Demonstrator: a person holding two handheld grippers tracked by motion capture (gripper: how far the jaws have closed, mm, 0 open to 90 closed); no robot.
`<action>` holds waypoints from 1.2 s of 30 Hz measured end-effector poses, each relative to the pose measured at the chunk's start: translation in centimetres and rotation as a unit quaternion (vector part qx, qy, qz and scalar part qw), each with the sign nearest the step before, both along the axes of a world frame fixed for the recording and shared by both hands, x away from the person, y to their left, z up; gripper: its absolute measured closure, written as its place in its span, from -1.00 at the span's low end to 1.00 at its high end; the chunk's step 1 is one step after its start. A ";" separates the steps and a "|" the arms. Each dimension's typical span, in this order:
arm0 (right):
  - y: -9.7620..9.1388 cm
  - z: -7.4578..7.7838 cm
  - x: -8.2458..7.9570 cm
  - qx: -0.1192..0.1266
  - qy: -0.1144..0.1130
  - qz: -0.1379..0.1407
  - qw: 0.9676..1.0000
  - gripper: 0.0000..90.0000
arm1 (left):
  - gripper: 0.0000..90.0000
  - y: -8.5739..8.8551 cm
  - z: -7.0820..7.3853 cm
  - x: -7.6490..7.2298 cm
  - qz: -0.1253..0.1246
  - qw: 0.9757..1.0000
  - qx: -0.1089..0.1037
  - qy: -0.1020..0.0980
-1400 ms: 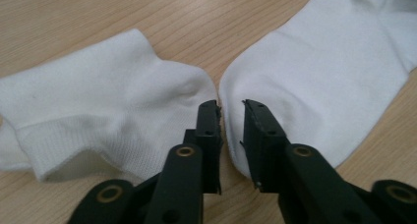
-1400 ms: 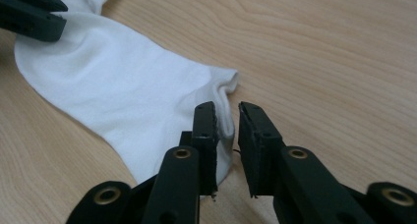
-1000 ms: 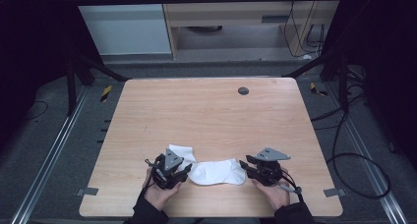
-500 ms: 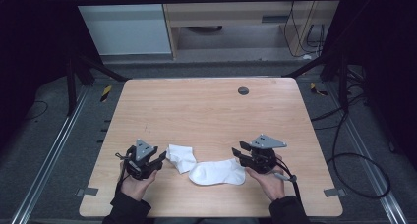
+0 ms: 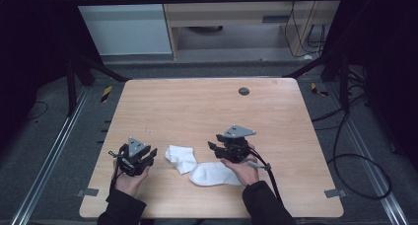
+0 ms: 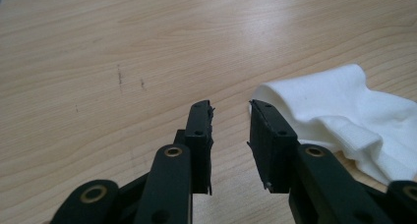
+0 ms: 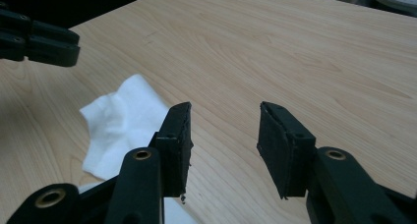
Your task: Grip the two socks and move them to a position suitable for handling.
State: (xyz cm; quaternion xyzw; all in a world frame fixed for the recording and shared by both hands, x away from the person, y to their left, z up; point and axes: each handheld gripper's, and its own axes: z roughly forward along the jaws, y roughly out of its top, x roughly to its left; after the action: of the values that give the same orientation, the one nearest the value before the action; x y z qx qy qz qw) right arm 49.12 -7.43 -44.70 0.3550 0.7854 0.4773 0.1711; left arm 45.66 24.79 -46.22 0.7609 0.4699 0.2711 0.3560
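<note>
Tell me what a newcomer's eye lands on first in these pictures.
The white sock stands out at once, lying crumpled near the front edge of the pale wooden table. On either side of it a hand holds a black gripper: the left gripper sits to its left, the right gripper just above its right end, both with jaws apart and nothing between them.

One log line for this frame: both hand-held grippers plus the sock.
left hand-held gripper: open, empty, closing, left of sock | right hand-held gripper: open, empty, opening | white sock: rumpled on table, unheld
</note>
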 end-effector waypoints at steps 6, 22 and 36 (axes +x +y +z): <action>3.1 -0.2 0.7 -0.014 0.001 0.024 1.000 0.30 | 0.60 -0.1 -0.2 0.0 -0.003 1.000 0.000 0.004; 9.6 -2.5 -1.8 -0.069 0.013 0.102 0.992 0.37 | 0.67 0.2 -0.4 0.0 0.002 1.000 0.005 0.007; 12.1 -4.3 -1.6 -0.097 0.047 0.112 0.988 0.81 | 0.76 0.5 -0.3 0.1 0.007 1.000 0.002 0.009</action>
State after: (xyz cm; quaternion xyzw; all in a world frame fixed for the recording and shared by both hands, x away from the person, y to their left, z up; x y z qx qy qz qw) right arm 47.55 4.70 -49.04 0.2683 0.8701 0.3975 0.1133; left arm 45.72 25.24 -46.54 0.7603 0.4781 0.2680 0.3486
